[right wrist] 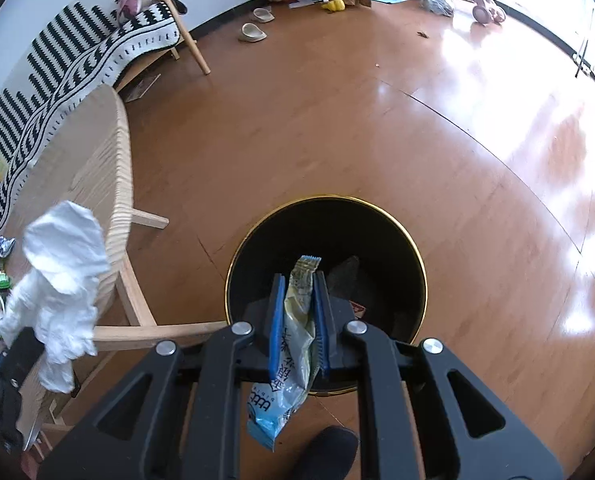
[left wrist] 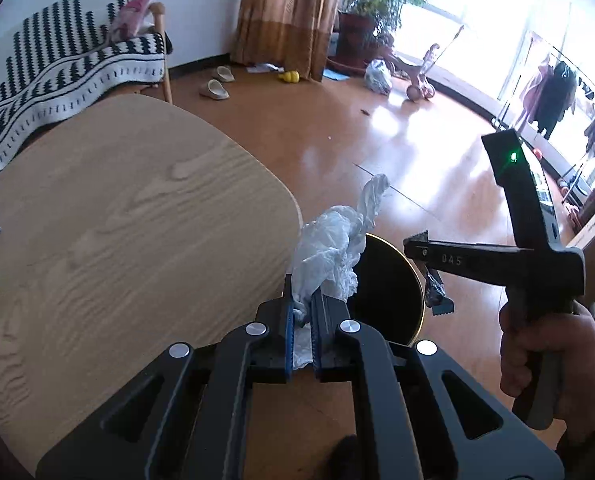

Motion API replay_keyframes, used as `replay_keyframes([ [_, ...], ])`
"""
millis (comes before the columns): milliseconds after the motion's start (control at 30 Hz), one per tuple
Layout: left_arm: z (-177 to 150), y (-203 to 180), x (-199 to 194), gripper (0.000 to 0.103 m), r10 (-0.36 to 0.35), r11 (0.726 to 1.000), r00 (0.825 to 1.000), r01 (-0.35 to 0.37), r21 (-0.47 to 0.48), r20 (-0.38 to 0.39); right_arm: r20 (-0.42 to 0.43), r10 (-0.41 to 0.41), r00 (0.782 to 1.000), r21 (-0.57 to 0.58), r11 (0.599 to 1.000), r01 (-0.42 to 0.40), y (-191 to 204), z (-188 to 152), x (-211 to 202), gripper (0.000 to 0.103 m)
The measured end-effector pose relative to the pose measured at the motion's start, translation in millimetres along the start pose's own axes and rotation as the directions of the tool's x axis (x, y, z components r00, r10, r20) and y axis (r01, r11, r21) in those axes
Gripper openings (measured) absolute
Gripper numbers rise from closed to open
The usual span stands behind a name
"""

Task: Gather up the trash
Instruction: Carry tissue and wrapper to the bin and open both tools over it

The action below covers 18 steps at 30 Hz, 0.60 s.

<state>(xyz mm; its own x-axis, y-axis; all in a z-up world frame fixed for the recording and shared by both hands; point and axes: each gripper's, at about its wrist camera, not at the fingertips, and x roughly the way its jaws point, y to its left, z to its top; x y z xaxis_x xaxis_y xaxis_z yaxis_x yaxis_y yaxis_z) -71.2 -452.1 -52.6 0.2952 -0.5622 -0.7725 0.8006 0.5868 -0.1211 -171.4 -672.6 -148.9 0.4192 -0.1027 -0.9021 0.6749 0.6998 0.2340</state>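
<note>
Wrapper point(right wrist: 297, 320) (perhaps snack) over bin point(right wrist: 413, 248)

"D45" is stamped in pale chars on the black finger of the right tongs point(left wrist: 429, 276). Snack wrapper point(right wrist: 293, 344) has blue print, chars unreadable.

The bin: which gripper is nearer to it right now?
Right. The right gripper holds a snack wrapper directly over the bin. The left gripper, clamping crumpled tissue, sits by the table edge, beside the bin.
</note>
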Motion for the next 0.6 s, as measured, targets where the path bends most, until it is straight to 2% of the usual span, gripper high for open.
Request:
replay_keyframes([
  [167, 0.9, -6.8, 16.2, 0.006, -0.002, 1.0, 1.0, 0.002, -0.007, -0.022, 0.009, -0.004, 1.0, 0.023, 1.0, 0.003, -4.2, 6.0, 1.6, 0.015],
  [233, 1.0, -9.2, 21.1, 0.006, -0.002, 1.0, 1.0, 0.001, -0.008, -0.028, 0.01, -0.004, 1.0, 0.026, 1.0, 0.003, -2.0, 8.9, 1.7, 0.018],
  [267, 1.5, -9.5, 23.1, 0.006, -0.002, 1.0, 1.0, 0.002, -0.011, -0.03, 0.015, -0.001, 1.0, 0.029, 1.0, 0.001, -3.6, 9.1, 0.2, 0.027],
  [300, 2.4, -9.5, 25.3, 0.006, -0.005, 1.0, 0.999, 0.004, -0.014, -0.032, 0.02, -0.002, 1.0, 0.03, 1.0, 0.001, -4.0, 8.4, -0.6, 0.044],
  [367, 1.2, -11.6, 28.4, 0.006, -0.01, 1.0, 0.999, 0.009, -0.017, -0.039, 0.036, -0.004, 0.999, 0.034, 0.999, 0.003, -4.8, 6.5, -4.6, 0.063],
  [600, -0.7, -20.7, 43.2, 0.006, -0.036, 0.999, 0.997, 0.035, -0.008, -0.064, 0.081, -0.014, 0.997, 0.06, 0.998, 0.009, -15.2, 6.0, -19.2, 0.063],
])
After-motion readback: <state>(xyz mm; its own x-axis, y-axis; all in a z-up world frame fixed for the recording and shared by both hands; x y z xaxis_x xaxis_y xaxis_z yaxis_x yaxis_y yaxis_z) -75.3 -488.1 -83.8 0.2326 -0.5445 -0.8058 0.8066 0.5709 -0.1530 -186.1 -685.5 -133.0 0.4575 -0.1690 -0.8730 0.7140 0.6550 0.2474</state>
